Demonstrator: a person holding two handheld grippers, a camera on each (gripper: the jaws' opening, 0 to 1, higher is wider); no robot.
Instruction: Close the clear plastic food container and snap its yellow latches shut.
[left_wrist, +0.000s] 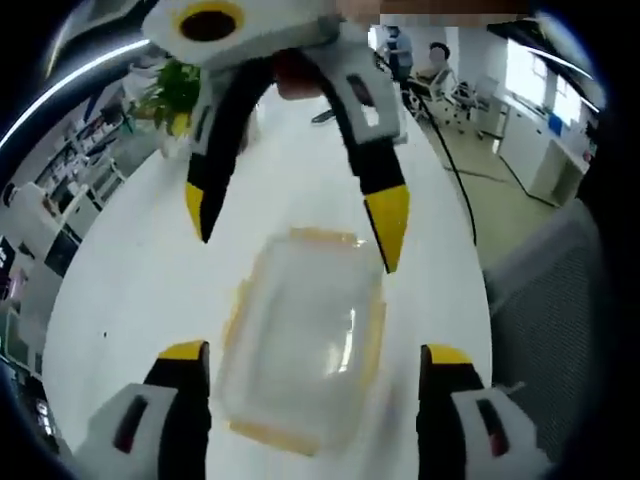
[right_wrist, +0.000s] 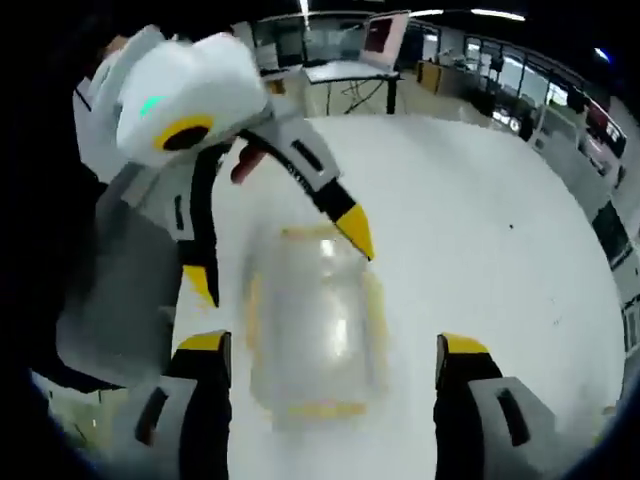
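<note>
White table (left_wrist: 140, 290), lidded clear container (left_wrist: 300, 335)

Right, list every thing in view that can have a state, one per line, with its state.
clear plastic food container: lid on, resting flat on the white table.
yellow latches: too blurred to tell whether snapped shut.
left gripper: open, jaws either side of the container, touching nothing.
right gripper: open, jaws either side of the container, holding nothing.
</note>
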